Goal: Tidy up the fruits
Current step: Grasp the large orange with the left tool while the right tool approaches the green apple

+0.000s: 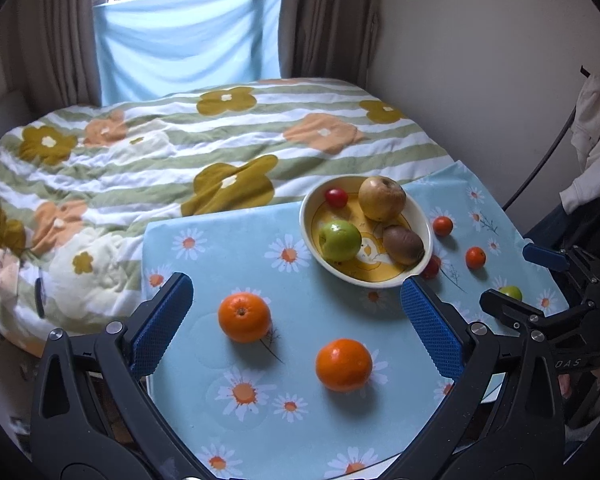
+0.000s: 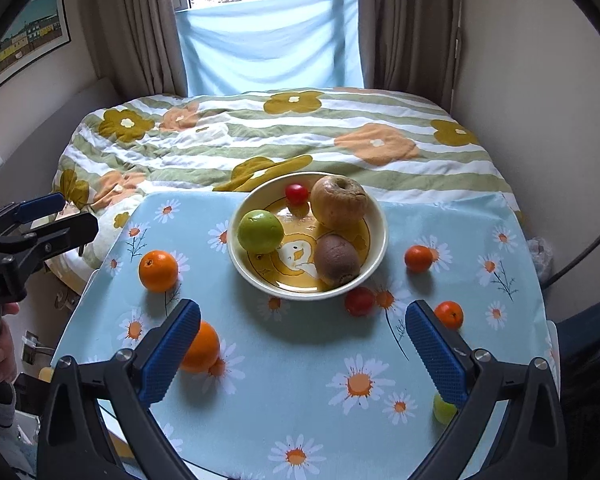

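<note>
Hovering above the worktop [image 1: 204,240], the left tongs [image 1: 296,308] stand spread and empty, two oranges [image 1: 244,317] lying between their fingers; the bowl [image 1: 427,229] beyond holds a green apple [image 1: 340,240], a brown apple [image 1: 382,198], a kiwi [image 1: 403,245] and a cherry tomato [image 1: 336,197].

From the right wrist, the right tongs [image 2: 303,336] also gape empty near the bowl [image 2: 380,236], with a green grape [image 2: 443,410] beside their right finger.

A home bedroom: a floral quilt [image 2: 284,140] is covering the bed, curtains [image 2: 408,24] are framing the window, a framed picture [image 2: 28,36] is hanging.
</note>
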`<state>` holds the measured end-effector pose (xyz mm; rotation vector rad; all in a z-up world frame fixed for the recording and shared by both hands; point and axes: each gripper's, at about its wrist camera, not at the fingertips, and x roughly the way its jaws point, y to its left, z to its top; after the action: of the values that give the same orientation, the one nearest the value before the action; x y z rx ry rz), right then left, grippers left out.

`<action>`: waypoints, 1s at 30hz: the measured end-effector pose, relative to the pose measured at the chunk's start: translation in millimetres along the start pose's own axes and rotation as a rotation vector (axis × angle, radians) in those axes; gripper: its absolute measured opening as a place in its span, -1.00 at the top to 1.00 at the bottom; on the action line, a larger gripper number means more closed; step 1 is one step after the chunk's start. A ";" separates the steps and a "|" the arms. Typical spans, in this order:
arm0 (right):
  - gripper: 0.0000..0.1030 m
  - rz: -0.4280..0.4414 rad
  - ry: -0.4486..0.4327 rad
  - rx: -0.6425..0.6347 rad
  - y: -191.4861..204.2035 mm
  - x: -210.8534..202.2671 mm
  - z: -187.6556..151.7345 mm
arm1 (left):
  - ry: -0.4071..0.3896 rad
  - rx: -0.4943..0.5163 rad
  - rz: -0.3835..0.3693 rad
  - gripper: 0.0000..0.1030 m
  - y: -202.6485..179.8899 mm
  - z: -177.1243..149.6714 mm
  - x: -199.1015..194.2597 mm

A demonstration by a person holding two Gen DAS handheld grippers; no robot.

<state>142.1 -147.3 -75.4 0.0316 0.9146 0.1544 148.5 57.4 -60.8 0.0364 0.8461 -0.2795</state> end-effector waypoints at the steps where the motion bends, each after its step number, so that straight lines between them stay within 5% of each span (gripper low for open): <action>1: -0.99 -0.009 -0.004 0.016 -2.0 -4.9 -5.0 | 0.004 0.002 -0.007 -1.00 -1.5 -2.7 0.1; 10: -0.99 -0.098 -0.012 0.091 -38.0 -21.9 -34.9 | 0.045 -0.017 -0.008 -1.00 -21.5 -28.2 14.5; 30: -0.99 -0.111 0.084 0.116 -135.3 27.4 -95.1 | 0.157 -0.073 0.113 -0.96 -67.2 -94.3 97.4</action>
<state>99.5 -280.7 -167.5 0.0824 1.0058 -0.0003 123.3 -16.2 -190.5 0.0381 1.0058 -0.1409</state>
